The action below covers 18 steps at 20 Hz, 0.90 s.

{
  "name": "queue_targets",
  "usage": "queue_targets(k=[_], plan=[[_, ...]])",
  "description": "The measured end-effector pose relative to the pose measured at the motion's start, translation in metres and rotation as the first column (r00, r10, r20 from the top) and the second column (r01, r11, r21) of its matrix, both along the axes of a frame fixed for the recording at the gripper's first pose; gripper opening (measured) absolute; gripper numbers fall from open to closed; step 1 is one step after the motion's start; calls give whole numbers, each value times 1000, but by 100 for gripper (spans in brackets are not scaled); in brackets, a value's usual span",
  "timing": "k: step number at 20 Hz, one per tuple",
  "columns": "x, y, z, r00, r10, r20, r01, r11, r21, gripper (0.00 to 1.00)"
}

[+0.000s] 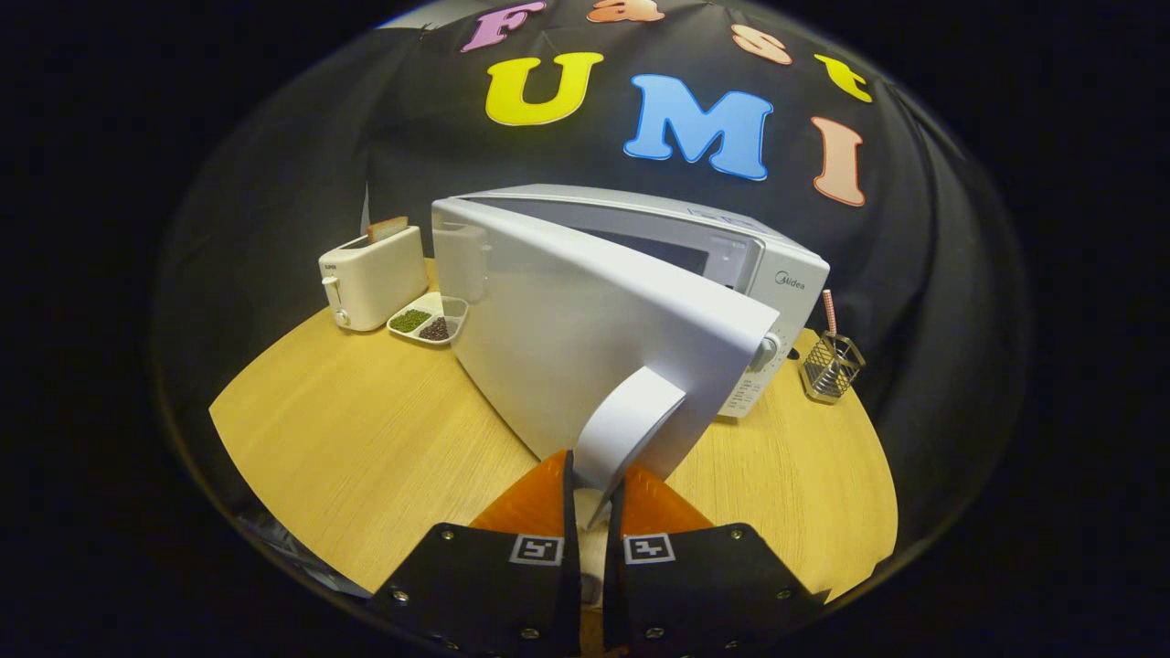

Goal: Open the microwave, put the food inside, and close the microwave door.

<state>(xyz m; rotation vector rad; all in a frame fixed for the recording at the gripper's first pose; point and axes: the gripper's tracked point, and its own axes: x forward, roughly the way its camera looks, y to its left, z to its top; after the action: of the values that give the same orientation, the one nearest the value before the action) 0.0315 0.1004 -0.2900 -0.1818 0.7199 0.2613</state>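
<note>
your gripper (592,489) has its fingers drawn in to a narrow gap, and the curved handle (629,428) of the microwave door (585,338) runs down between them. both fingers look pressed on the lower end of that handle, one on each side.

the door is a smooth, matte white slab with rounded corners, swung partway out toward you from its hinge on the far left. behind it stands the microwave (731,256), a white box with a dark window strip, a round knob (766,351) and a panel of small buttons just past the door's free edge. whether any food sits inside, you cannot tell, since the door covers the opening.

the table (366,439) is pale wood with fine straight grain and a rounded edge. to the left of the door there is a wide bare stretch of it; to the right, a narrower strip runs between the microwave and the table edge.

at the back left stands a cream toaster (373,277) with a slice of bread (388,228) poking up. just beside it lies a white divided dish (428,318) with green and dark beans. at the far right, near the microwave's corner, a small wire basket (831,366) holds a striped straw (830,313).
</note>
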Motion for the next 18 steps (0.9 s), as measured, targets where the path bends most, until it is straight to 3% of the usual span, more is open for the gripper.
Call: queue_targets(k=[11,14,17,18], plan=[[-55,61,7,1000,18,-4,-17,999,33,10],[-72,85,16,996,80,31,-80,997,-13,17],[-90,108,21,988,146,51,-145,989,-21,18],[-95,117,24,986,159,45,-158,987,-9,30]])
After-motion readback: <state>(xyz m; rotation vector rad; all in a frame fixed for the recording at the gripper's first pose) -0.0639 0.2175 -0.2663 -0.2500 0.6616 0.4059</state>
